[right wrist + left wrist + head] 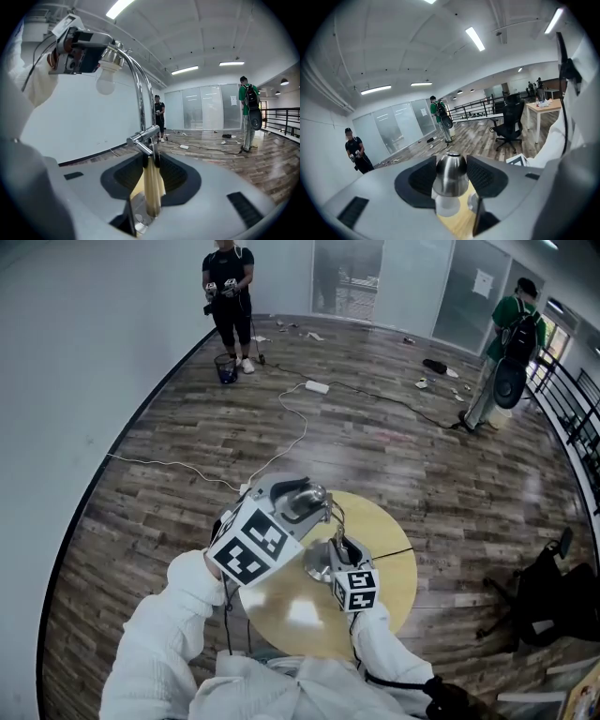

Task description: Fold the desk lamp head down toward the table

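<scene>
Step in hand: left gripper (451,185) grasps the chrome lamp head (450,168), 1 pad on either side of the shade, raised above the round wooden surface (394,577); right gripper (150,168) is clenched on the lamp stem (151,197) just below the elbow joint (143,136). Advice: keep the stem braced; swing the head down in an arc about the joint; the polished shade may slip. Writing: none legible; the 2 marker cubes (251,547) show only black-and-white squares.
</scene>
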The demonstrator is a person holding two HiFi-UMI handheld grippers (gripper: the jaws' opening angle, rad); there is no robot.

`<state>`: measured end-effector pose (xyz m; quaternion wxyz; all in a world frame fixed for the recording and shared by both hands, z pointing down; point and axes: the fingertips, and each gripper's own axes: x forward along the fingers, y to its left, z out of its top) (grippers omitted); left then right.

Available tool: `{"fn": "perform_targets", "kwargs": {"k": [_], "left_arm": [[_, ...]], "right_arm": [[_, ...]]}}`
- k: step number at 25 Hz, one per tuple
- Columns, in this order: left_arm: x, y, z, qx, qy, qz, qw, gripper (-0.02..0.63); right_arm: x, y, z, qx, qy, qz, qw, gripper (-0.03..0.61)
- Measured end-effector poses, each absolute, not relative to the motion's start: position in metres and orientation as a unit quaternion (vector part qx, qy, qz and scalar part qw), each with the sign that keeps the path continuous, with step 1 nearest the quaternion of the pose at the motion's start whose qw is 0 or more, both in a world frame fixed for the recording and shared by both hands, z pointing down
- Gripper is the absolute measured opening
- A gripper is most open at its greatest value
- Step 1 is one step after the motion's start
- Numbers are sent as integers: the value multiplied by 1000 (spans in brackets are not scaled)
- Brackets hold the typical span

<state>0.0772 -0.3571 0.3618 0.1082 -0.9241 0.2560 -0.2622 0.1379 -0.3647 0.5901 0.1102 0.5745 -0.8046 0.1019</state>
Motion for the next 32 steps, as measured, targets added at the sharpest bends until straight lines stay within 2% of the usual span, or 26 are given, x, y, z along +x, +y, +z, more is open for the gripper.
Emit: {"fn": "perform_targets", "kwargs": {"k": [9, 32], "left_arm": [[56, -359, 371, -918, 273, -269, 101, 199], [-25, -384, 466, -895, 320, -298, -92, 202]], "right_arm": [[128, -365, 592, 562, -812, 98, 125, 115], [134, -368, 592, 571, -805, 97, 129, 115]]}}
